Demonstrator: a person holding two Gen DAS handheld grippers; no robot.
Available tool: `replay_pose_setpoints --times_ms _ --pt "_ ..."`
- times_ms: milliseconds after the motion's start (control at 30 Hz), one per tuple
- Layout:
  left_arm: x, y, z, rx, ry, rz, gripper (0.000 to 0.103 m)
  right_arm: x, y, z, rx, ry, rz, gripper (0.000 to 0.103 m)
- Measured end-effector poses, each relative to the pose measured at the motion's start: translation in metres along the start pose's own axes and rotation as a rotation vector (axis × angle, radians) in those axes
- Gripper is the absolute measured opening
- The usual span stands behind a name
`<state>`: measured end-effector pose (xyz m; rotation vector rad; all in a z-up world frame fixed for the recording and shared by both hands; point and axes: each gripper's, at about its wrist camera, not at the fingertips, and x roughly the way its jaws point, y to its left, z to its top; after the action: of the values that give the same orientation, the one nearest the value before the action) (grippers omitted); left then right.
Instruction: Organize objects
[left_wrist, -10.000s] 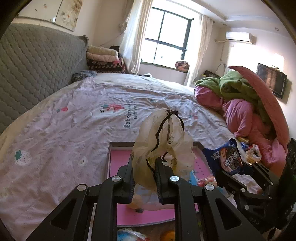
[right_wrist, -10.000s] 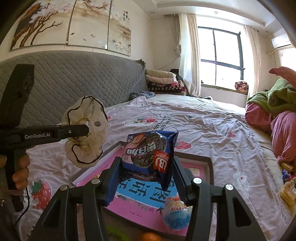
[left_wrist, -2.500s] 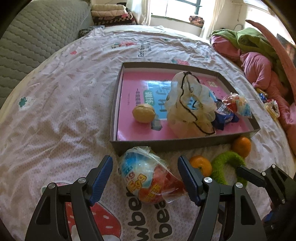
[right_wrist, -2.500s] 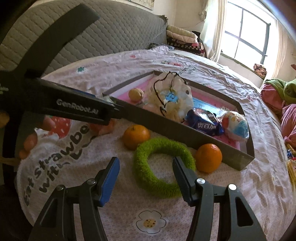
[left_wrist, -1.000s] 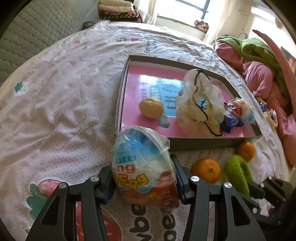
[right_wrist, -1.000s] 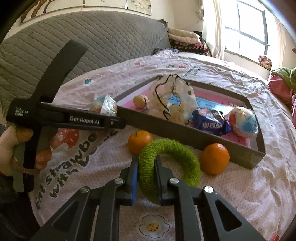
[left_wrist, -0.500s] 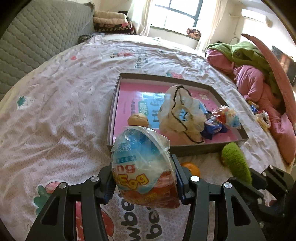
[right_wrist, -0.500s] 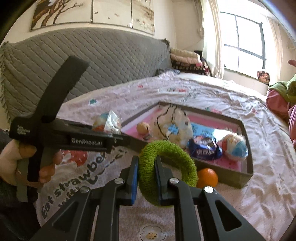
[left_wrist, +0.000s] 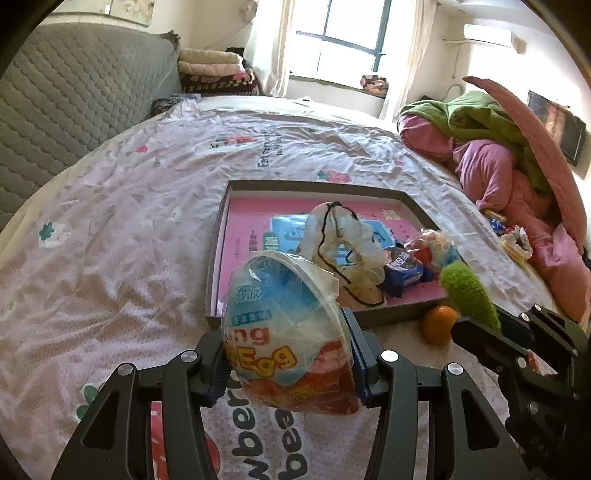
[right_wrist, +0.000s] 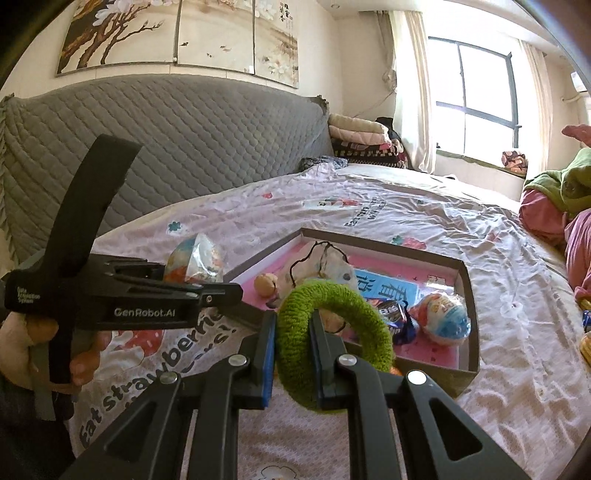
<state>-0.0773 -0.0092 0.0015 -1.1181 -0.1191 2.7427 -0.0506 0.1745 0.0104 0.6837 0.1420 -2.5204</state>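
Observation:
My left gripper (left_wrist: 286, 354) is shut on a wrapped toy egg (left_wrist: 284, 332), lifted above the bedsheet in front of the shallow pink-floored box (left_wrist: 406, 201). In the right wrist view the same egg (right_wrist: 195, 260) sits in that gripper at the left. My right gripper (right_wrist: 293, 332) is shut on a fuzzy green ring (right_wrist: 332, 310), which shows edge-on in the left wrist view (left_wrist: 469, 291). Inside the box lie a pale drawstring bag (left_wrist: 343, 243), a blue snack packet (left_wrist: 404, 273), a second toy egg (right_wrist: 443, 319) and a walnut (right_wrist: 265, 284). An orange (left_wrist: 439, 325) rests outside the box's near wall.
A patterned sheet (left_wrist: 110, 236) covers the bed, with a grey quilted headboard (right_wrist: 184, 129) behind. Pink and green bedding (left_wrist: 498, 155) is piled at the right, with small packets (left_wrist: 513, 242) beside it. A person's hand (right_wrist: 33, 343) holds the left gripper's handle.
Both grippers have risen off the sheet with their loads. The green ring left the bed and now hangs in front of the box. The view has tilted up toward the window.

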Motion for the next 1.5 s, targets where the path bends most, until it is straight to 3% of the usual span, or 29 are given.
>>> replay_pose_setpoints --times_ms 833,1500 --pt "-0.004 -0.008 0.006 0.045 -0.037 0.018 0.054 -0.004 -0.010 0.012 0.001 -0.059 -0.031 0.017" --pt "0.014 -0.002 0.041 0.042 -0.056 0.044 0.054 0.009 -0.037 0.039 0.009 -0.070 -0.060 0.017"
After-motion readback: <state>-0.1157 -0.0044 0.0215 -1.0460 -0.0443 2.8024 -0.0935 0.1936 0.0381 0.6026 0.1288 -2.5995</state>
